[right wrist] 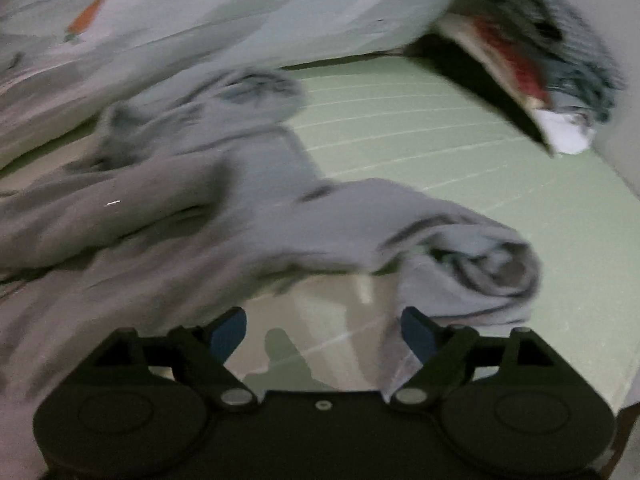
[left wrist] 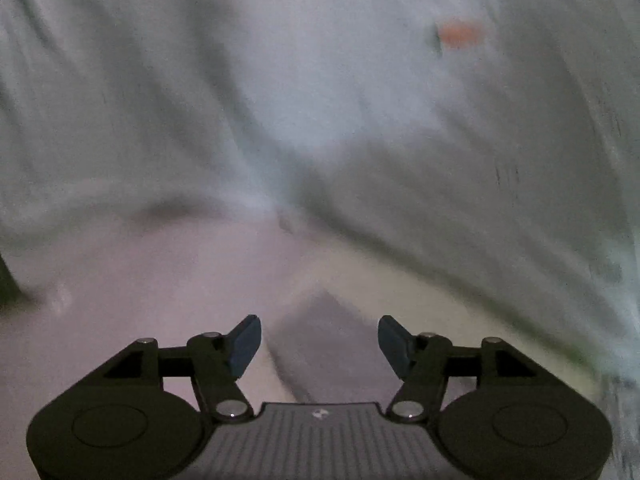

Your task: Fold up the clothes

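Both views are blurred, so fine detail is uncertain.

Right gripper (right wrist: 324, 334): jaws stand wide apart with nothing between the pads; bare green mat (right wrist: 460, 148) shows through the gap. The grey garment (right wrist: 240, 208) lies crumpled on the mat, ahead of and to the left of this gripper. Its long axis runs from the lower left of the view up toward the centre, with one limb of cloth branching toward the right and ending in a rolled, bunched end (right wrist: 480, 264). That bunched end sits just beyond the right-hand finger and is the nearest part of the garment to either tool. Whether it is a sleeve or a leg cannot be told.

Left gripper (left wrist: 320, 338): jaws are open to a middling width and empty. Ahead of it lies a pale sheet (left wrist: 320, 100) bearing a small orange mark (left wrist: 460, 34), draped and creased, filling most of that view. The grey garment cannot be made out with certainty in this view.

A stack of printed items (right wrist: 532, 64) lies at the far right corner of the mat, well apart from the garment.

Assessment: folding is not begun; the garment is unspread. The right hand appears nearer, and the bunched end is its likely first grasp, to be drawn outward along the limb's axis.
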